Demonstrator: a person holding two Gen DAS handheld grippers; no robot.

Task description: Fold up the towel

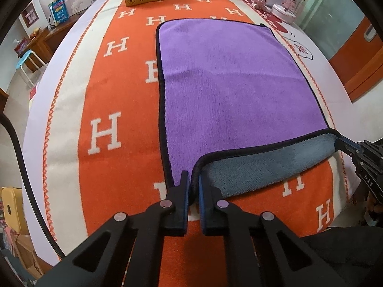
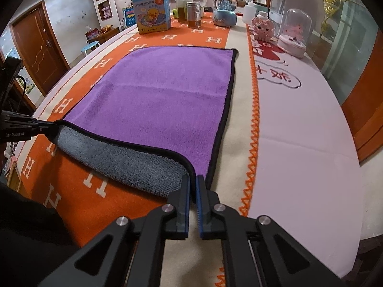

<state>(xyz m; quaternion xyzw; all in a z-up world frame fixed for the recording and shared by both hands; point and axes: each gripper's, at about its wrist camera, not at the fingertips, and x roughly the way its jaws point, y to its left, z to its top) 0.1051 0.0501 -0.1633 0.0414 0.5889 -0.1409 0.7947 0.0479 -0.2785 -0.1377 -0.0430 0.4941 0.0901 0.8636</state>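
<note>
A purple towel (image 1: 225, 81) with a black hem and a grey underside lies flat on the orange H-patterned table cover (image 1: 105, 124); it also shows in the right wrist view (image 2: 167, 100). Its near edge is lifted and curled back, so the grey side (image 1: 261, 167) faces me. My left gripper (image 1: 193, 179) is shut on the towel's near left corner. My right gripper (image 2: 193, 181) is shut on the near right corner. Each gripper shows in the other's view, the right gripper at the right edge (image 1: 344, 143) and the left gripper at the left edge (image 2: 51, 126).
At the table's far end stand a duck-print box (image 2: 153, 15), a bottle (image 2: 183, 2), a can (image 2: 194, 14), a snow globe (image 2: 225, 12), a pink toy (image 2: 263, 27) and a glass dome (image 2: 296, 31). A white cloth (image 2: 299, 124) covers the table's right side. A blue stool (image 1: 25, 59) stands beyond the left edge.
</note>
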